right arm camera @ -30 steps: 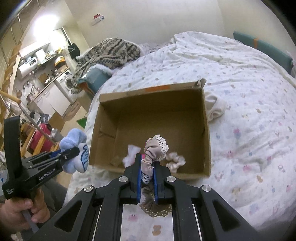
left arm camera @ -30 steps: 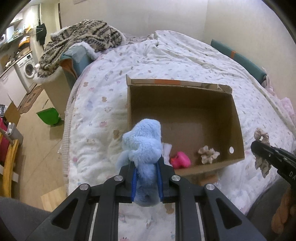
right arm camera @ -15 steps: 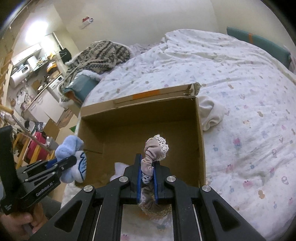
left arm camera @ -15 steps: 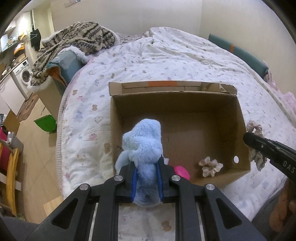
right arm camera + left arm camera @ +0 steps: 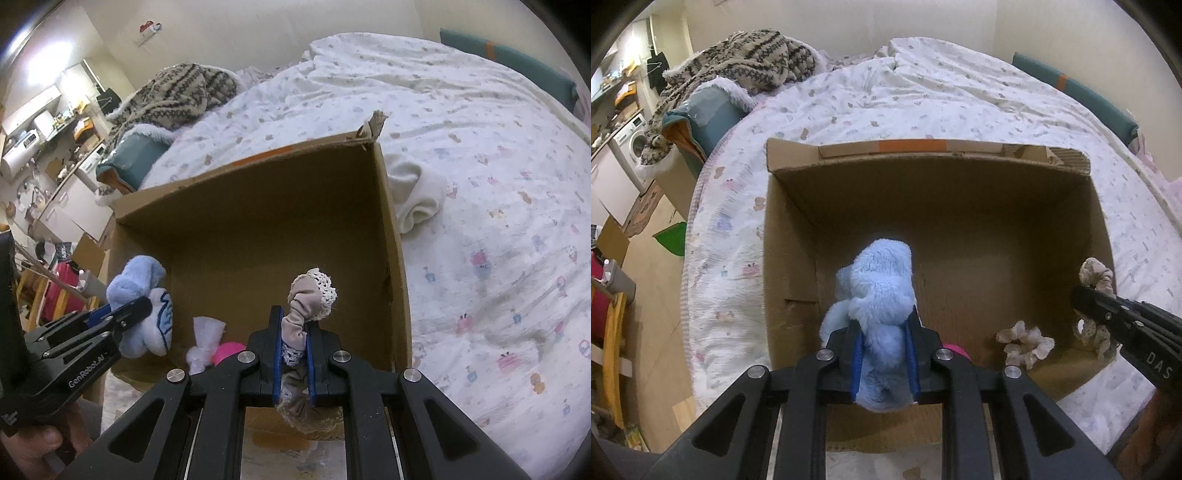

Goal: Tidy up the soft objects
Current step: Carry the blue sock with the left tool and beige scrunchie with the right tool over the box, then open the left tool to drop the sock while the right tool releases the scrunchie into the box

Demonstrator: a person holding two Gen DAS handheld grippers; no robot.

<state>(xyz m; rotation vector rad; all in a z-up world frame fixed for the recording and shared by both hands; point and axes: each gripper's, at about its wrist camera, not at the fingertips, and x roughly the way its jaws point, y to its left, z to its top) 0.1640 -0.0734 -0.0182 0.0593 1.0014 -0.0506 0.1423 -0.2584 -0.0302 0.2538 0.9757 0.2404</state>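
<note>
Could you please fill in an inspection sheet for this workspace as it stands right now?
Surface: bed with printed quilt, carrying an open cardboard box.
Job's things: blue plush toy and beige lace-trimmed scrunchie, both held over the box; inside it, a cream scrunchie, a pink item and a white cloth piece.
Clutter: rolled white cloth on the quilt beside the box; patterned blanket.
Grippers: left gripper shut on the plush; right gripper shut on the scrunchie.
Cables: nothing seen.
Surroundings: washing machine, wooden floor.
</note>
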